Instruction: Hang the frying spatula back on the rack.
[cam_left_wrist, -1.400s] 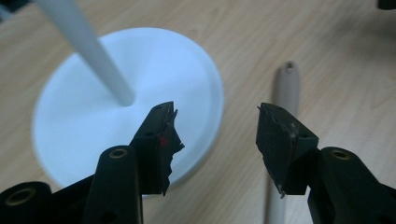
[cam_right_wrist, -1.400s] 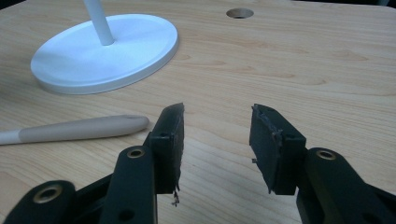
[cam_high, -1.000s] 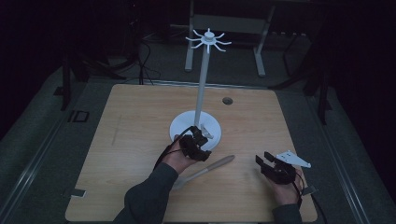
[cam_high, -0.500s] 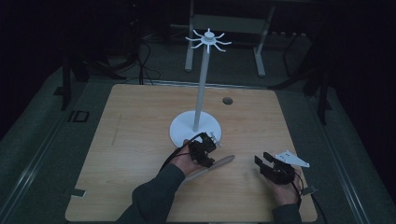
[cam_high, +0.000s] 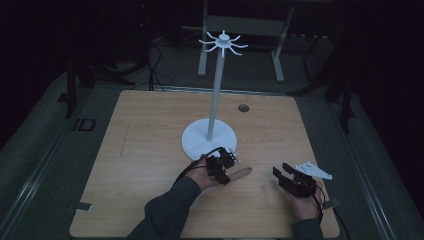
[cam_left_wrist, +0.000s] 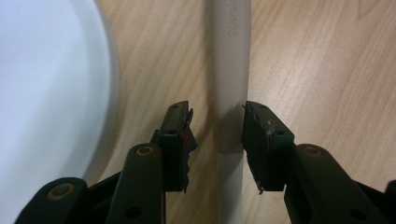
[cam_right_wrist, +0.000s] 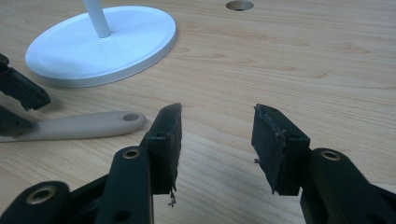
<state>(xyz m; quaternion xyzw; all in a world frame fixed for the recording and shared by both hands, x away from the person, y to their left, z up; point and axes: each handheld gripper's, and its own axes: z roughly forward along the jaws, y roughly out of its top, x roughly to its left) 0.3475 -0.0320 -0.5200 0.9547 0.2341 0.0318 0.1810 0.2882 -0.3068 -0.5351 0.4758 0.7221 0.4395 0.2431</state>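
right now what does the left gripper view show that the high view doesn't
Left gripper view: raised lettering on the beige handle, and the left gripper with its jaws astride that handle, a gap at the left pad; they have just been closing.

High view: the stand's tall pole and hooked top, the table hole, and the right gripper, open and apart from the handle.

Both: the handle lying on the wooden table beside the white round base.

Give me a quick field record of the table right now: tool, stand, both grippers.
tool: beige handle lying flat on the wooden table, beside the stand's base
stand: white stand, upright
left gripper: jaws have just been closing; handle between them, a gap showing on one side
right gripper: open, holding nothing, off to the right
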